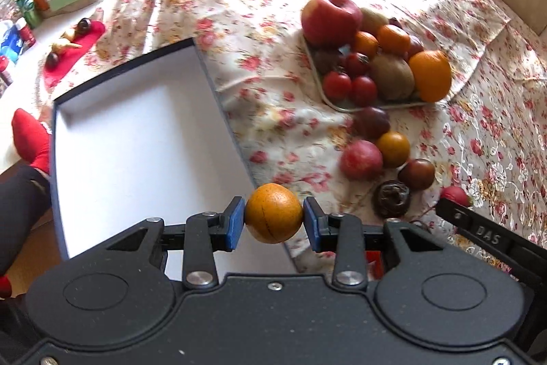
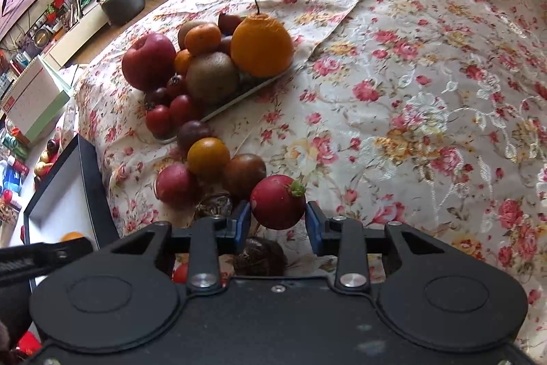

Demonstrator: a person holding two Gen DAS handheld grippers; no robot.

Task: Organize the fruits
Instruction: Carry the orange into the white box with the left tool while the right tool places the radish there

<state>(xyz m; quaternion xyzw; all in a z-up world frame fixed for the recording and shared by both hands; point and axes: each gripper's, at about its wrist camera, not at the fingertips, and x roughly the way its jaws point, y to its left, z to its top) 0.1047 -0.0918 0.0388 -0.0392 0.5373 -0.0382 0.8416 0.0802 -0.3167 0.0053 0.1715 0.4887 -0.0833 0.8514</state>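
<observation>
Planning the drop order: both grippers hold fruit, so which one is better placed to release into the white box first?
Left. The left gripper holds its small orange fruit right at the white box edge. The right gripper holds a red radish over the floral cloth, farther from the box.

One apple (image 1: 330, 19), two kiwis (image 1: 391, 77), one big orange (image 1: 430, 76), one empty box (image 1: 136, 142), one tray (image 1: 336, 105), two tongs each gripping one fruit.
</observation>
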